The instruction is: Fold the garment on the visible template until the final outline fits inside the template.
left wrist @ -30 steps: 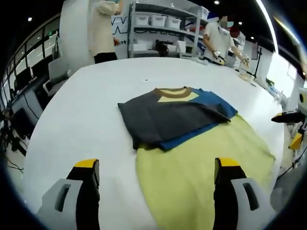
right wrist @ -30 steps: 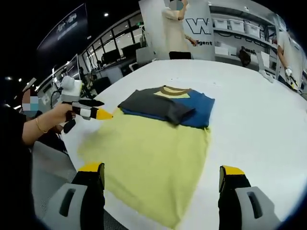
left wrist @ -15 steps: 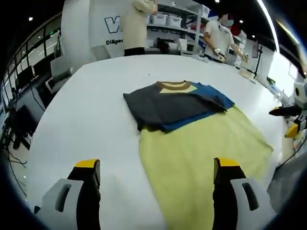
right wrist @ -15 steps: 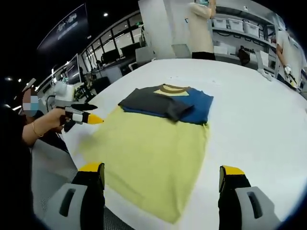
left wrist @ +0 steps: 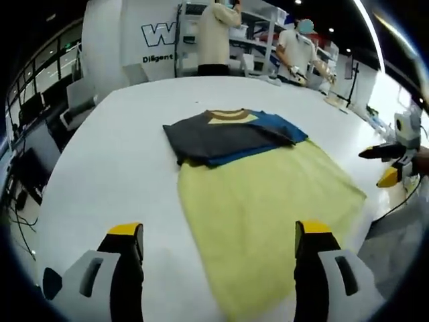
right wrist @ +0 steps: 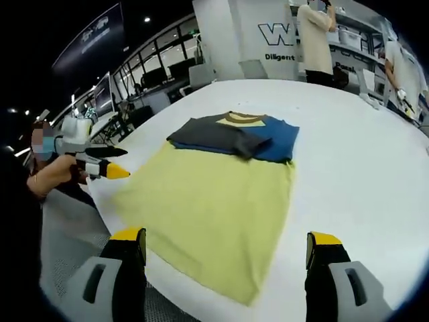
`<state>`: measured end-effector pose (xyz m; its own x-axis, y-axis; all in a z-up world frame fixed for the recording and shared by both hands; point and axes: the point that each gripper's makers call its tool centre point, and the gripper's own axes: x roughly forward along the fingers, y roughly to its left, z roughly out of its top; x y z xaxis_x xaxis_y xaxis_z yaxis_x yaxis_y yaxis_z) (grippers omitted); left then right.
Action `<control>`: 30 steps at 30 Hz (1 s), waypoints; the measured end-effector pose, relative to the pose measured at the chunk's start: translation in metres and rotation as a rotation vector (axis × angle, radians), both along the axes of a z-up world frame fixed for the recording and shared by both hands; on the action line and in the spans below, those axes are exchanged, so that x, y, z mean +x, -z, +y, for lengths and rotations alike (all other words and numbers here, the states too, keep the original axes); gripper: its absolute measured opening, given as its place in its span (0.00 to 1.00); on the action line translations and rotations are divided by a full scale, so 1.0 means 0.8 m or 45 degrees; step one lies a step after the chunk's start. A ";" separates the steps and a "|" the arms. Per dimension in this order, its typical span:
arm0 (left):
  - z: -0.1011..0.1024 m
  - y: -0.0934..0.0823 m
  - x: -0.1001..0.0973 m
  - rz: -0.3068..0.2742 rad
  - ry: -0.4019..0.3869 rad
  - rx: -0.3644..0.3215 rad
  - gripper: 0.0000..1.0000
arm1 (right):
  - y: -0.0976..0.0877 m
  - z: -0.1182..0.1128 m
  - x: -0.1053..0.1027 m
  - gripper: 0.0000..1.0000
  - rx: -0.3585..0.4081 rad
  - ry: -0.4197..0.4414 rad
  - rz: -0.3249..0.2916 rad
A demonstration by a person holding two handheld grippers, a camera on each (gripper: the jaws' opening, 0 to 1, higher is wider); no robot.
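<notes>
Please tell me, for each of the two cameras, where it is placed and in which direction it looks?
Left gripper view: rides on the left gripper, looking forward across the white table at the folded garment and yellow template; the right gripper enters from the right.
Right gripper view: rides on the right gripper, facing the same garment; the left gripper and the person's hand show at left.
Shared: garment, template, table.

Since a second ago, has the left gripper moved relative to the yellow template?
Yes. In the right gripper view the left gripper has pulled back off the yellow template: its tips were over the template's near-left edge by the folded garment, and now sit clear of that edge, toward the person.
</notes>
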<state>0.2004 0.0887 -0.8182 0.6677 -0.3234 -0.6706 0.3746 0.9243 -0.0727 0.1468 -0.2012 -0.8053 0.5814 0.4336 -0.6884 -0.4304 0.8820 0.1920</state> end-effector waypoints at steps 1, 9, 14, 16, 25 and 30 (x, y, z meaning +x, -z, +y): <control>-0.001 -0.001 -0.005 0.006 0.000 -0.005 0.91 | 0.000 -0.001 -0.001 0.99 -0.002 0.002 -0.002; -0.002 0.001 -0.033 0.052 0.003 -0.002 0.87 | 0.009 -0.007 -0.012 0.99 -0.010 0.017 0.001; -0.004 0.008 -0.051 0.108 0.005 -0.018 0.86 | 0.017 -0.007 -0.020 0.99 -0.017 0.008 0.026; -0.005 0.010 -0.056 0.115 0.008 -0.015 0.85 | 0.019 -0.008 -0.022 0.99 -0.012 0.013 0.030; 0.000 0.028 -0.073 0.192 -0.040 0.023 0.78 | 0.034 -0.014 -0.033 0.95 -0.040 0.034 0.063; 0.009 0.034 -0.078 0.228 -0.072 0.027 0.69 | 0.046 -0.018 -0.039 0.82 -0.075 0.016 0.102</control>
<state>0.1382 0.0962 -0.8458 0.5540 -0.2737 -0.7863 0.3051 0.9454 -0.1141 0.1155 -0.2158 -0.8417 0.5289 0.3835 -0.7571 -0.4043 0.8982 0.1725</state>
